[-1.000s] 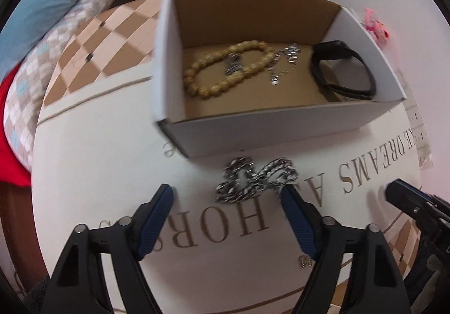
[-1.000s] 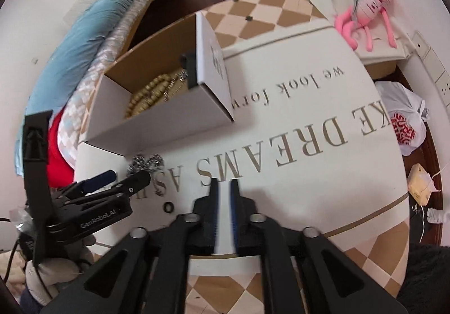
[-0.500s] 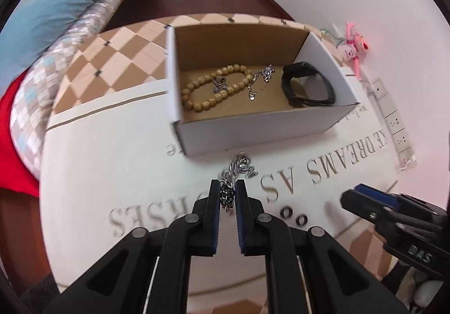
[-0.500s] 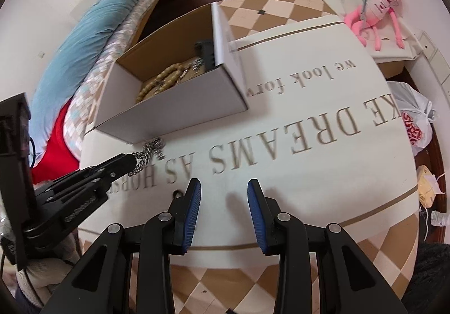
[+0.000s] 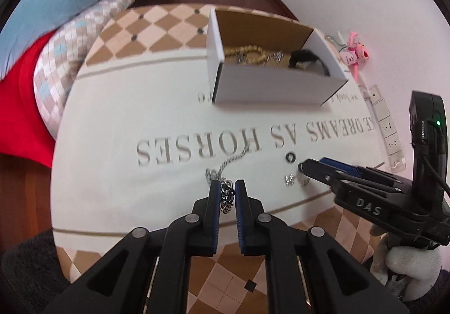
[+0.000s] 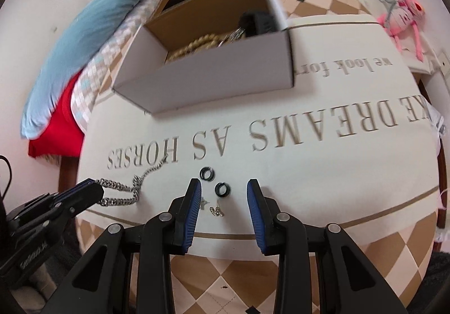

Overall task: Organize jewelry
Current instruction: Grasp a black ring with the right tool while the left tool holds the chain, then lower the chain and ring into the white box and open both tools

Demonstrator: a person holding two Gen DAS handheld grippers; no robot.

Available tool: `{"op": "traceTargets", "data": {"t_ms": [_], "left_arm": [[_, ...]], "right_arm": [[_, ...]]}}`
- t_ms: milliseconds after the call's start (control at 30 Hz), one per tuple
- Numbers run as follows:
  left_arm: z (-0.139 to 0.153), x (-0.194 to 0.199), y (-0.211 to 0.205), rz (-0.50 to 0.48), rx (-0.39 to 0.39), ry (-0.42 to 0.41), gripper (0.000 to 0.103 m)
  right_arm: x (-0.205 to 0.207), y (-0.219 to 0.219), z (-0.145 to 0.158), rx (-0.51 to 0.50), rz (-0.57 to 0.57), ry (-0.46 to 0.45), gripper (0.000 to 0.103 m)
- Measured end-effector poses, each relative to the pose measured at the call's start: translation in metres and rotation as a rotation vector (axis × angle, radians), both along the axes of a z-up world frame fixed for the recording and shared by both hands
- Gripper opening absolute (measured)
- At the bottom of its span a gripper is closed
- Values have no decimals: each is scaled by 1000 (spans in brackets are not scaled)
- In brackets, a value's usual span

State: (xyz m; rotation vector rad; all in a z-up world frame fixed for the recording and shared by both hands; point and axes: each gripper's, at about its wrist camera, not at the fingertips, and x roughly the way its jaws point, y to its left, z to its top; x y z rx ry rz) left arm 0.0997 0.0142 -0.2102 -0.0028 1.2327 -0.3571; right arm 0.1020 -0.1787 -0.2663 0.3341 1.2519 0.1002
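My left gripper (image 5: pixel 227 187) is shut on a silver chain (image 5: pixel 226 198), whose loose end trails over the tablecloth (image 5: pixel 233 158); the chain also shows in the right wrist view (image 6: pixel 123 190). My right gripper (image 6: pixel 224 187) is open and empty, low over two black rings (image 6: pixel 222 189) and small silver earrings (image 6: pixel 216 211). One black ring (image 5: pixel 290 157) and the earrings (image 5: pixel 289 179) show in the left wrist view beside the right gripper (image 5: pixel 306 166). The white cardboard box (image 5: pixel 270 86) at the back holds a beaded bracelet (image 5: pixel 247 50), silver pieces and a black band (image 5: pixel 305 58).
The round table carries a white printed cloth (image 6: pixel 309 173) with a checked border. A blue pillow and red bedding (image 5: pixel 25 106) lie at the left. A pink plush toy (image 6: pixel 402 18) and wall sockets (image 5: pixel 389 128) are at the right.
My left gripper closed on the silver chain and pulled it back from the box toward the table's near edge. My right gripper opened and came down over the rings and earrings.
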Motion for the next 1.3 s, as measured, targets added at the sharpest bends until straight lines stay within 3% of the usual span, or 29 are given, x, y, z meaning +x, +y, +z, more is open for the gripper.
{"op": "traceTargets", "data": {"t_ms": [233, 300, 367, 467, 733, 1067, 1300], "left_arm": [[-11, -4, -1, 12, 3, 13, 7], [-10, -4, -1, 12, 6, 9, 7], [-10, -3, 0, 15, 5, 7, 7], [-7, -2, 1, 17, 6, 2, 7], [27, 0, -1, -4, -63, -29, 7], [114, 30, -21, -64, -226, -126, 7], [153, 84, -50, -107, -221, -199, 7]], "right_arm": [[2, 23, -4, -132, 80, -10, 35], [3, 29, -4, -175, 100, -13, 30], [3, 35, -5, -212, 123, -14, 14], [2, 40, -4, -240, 140, -17, 13], [-3, 28, 10, -104, 73, -25, 12], [12, -2, 98, 24, 31, -172, 11], [68, -24, 141, 11, 26, -235, 11]]}}
